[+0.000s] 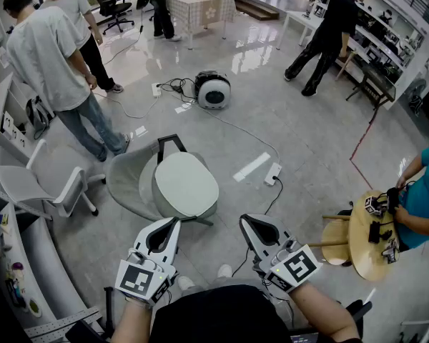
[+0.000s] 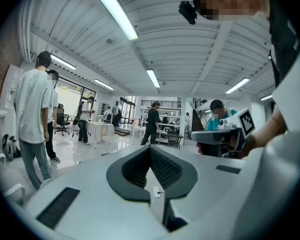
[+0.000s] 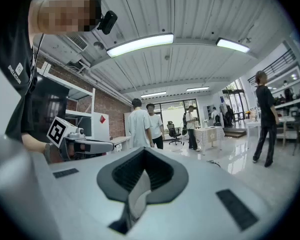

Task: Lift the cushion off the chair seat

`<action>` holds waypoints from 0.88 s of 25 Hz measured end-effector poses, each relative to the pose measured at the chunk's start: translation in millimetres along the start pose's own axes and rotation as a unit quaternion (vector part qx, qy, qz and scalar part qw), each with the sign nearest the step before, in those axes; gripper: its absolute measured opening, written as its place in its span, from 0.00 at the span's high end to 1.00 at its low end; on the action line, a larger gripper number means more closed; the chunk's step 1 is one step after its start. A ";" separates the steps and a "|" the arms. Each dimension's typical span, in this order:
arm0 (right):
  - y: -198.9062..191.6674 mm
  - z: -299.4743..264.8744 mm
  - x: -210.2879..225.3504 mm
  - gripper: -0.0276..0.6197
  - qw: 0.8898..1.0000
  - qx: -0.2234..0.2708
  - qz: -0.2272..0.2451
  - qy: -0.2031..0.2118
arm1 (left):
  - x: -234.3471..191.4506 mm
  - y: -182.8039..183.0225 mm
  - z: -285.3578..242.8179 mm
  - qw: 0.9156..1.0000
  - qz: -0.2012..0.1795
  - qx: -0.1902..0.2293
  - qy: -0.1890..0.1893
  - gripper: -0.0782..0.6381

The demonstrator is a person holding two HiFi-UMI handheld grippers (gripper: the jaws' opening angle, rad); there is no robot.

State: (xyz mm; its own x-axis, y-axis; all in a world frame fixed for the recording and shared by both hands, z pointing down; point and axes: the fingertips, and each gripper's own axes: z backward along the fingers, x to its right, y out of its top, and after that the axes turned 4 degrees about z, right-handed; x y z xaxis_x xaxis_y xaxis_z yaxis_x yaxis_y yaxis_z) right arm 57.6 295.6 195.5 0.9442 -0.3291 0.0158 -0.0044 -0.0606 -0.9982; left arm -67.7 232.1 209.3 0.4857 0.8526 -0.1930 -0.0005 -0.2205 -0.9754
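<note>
A pale green rounded cushion (image 1: pixel 184 184) lies on the seat of a low grey chair (image 1: pixel 123 184) on the floor just ahead of me in the head view. My left gripper (image 1: pixel 173 222) hovers near the cushion's front edge, above and short of it, jaws shut with nothing between them. To its right my right gripper (image 1: pixel 247 220) is also shut and empty, beside the chair. In the left gripper view the shut left gripper (image 2: pixel 151 148) points level across the room. The right gripper (image 3: pixel 143 150) does the same in its own view. Neither gripper view shows the cushion.
A white chair (image 1: pixel 43 184) stands to the left. On the floor lie a power strip (image 1: pixel 273 174) with its cable and a round white machine (image 1: pixel 213 90). A round wooden table (image 1: pixel 368 234) with a seated person is at the right. Other people stand farther off.
</note>
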 end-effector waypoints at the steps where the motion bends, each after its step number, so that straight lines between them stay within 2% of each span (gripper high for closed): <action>1: 0.2 -0.2 2.4 0.95 1.000 0.002 -0.001 0.002 | -0.2 1.1 -2.3 1.000 0.009 0.005 0.002 0.88; 3: 1.8 -0.7 7.1 0.95 1.000 0.005 -0.001 0.007 | -1.2 4.0 -7.3 1.000 0.021 0.012 0.007 0.88; 7: 8.9 -0.2 17.2 0.95 1.000 0.010 0.004 0.012 | 2.9 19.6 -19.8 1.000 0.004 0.025 0.015 0.88; 11: 10.9 3.9 22.8 0.95 0.999 0.020 -0.007 0.024 | 6.3 22.3 -26.2 0.999 0.012 0.032 0.022 0.87; 22: 41.8 8.5 67.4 0.94 0.997 0.059 -0.006 0.040 | 25.9 29.1 -48.1 0.998 -0.005 0.028 0.058 0.87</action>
State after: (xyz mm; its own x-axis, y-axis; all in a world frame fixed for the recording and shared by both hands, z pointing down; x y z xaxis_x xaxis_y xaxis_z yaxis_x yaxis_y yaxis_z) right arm 123.9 279.0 154.3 0.9144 -0.4039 0.0286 0.0506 0.0439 -0.9978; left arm -13.1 224.9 181.0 0.5842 0.7929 -0.1730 -0.0423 -0.1831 -0.9822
